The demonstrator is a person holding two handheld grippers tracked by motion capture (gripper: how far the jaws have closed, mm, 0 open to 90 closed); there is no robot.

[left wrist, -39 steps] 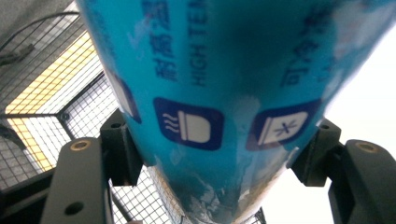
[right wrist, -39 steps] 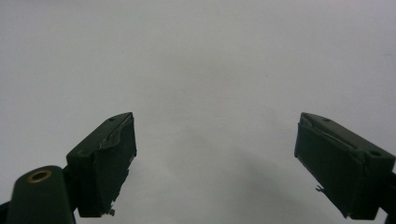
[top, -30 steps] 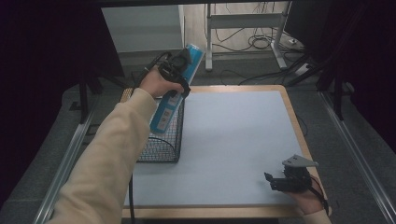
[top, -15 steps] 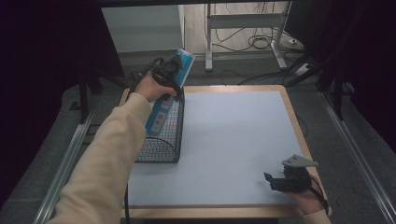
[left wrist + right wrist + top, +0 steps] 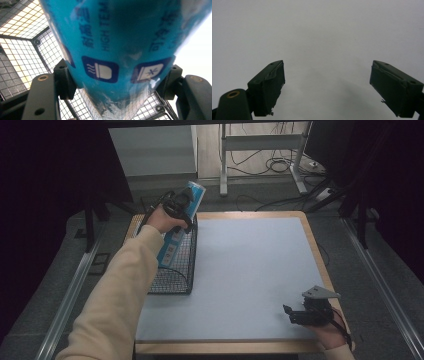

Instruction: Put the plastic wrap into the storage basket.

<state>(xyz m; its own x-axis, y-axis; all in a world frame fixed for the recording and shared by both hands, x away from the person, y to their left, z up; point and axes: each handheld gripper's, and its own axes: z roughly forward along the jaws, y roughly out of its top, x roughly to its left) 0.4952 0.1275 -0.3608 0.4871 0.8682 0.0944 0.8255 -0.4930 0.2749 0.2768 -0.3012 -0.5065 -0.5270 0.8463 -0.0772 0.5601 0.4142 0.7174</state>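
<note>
Blue long plastic-wrapped pack (image 5: 176,222): tilted, lower end inside black wire-mesh basket (image 5: 176,270), top leaning away past far rim.
Left gripper (image 5: 176,206): clamped across pack's upper part.
Right gripper (image 5: 295,316): jaws apart, holding nothing, low over white table (image 5: 250,265), well apart.
Next: lower along pack's long axis.

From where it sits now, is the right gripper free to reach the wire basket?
Probably yes. The right gripper rests open at the near right of the white mat, with bare mat between it and the wire basket; the left gripper holds a blue package there.
</note>
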